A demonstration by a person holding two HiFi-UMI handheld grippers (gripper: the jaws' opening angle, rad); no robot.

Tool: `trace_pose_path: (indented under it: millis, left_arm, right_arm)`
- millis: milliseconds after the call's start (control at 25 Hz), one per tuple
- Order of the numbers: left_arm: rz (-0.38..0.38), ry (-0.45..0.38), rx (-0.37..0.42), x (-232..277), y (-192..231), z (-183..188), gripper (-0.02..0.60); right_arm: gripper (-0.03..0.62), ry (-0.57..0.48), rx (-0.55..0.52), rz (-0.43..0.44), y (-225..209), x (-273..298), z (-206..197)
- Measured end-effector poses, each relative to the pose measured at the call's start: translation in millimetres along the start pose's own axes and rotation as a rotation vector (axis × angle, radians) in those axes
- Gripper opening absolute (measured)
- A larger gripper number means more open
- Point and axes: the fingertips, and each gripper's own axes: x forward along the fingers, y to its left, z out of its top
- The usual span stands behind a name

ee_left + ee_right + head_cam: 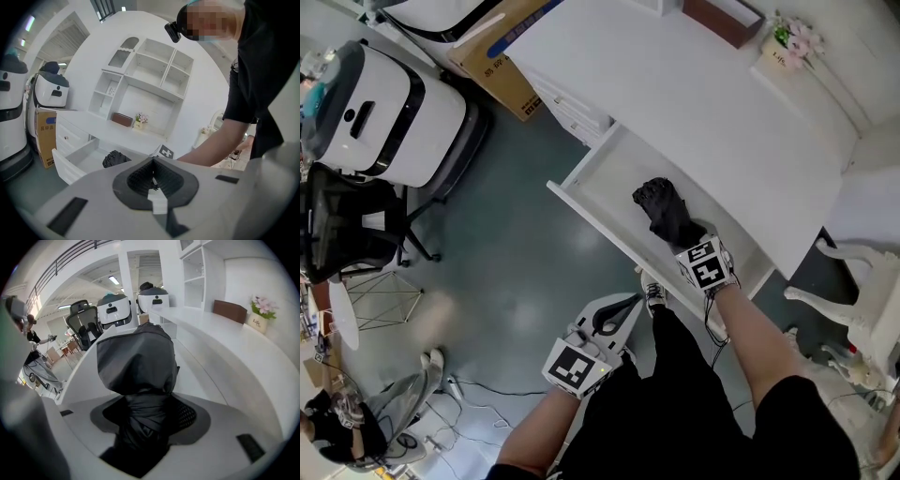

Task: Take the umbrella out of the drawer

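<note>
A folded black umbrella (666,211) lies in the open white drawer (605,173) under the desk. My right gripper (684,234) reaches down into the drawer from the near side and is shut on the umbrella's near end. In the right gripper view the umbrella (140,366) fills the space between the jaws of the right gripper (143,427), its bunched fabric sticking out ahead. My left gripper (623,309) hangs outside the drawer, in front of its front panel, shut with nothing in it. The left gripper view looks past the left gripper (154,180) to the umbrella (115,158) in the drawer.
The white desk top (703,94) carries a flower pot (787,47) and a brown box (722,17). On the floor to the left stand a white machine (384,112), a cardboard box (502,70) and a black office chair (347,225). A white chair (853,300) stands at the right.
</note>
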Motion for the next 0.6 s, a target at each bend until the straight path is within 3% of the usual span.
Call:
trace_pose_path:
  millis: [600]
  left_arm:
    - [-0.015,-0.076,0.062,-55.6,-43.8,23.2,0.003]
  right_arm:
    - [0.247,-0.318,0.160,-0.052,39.6,-141.4,61.7]
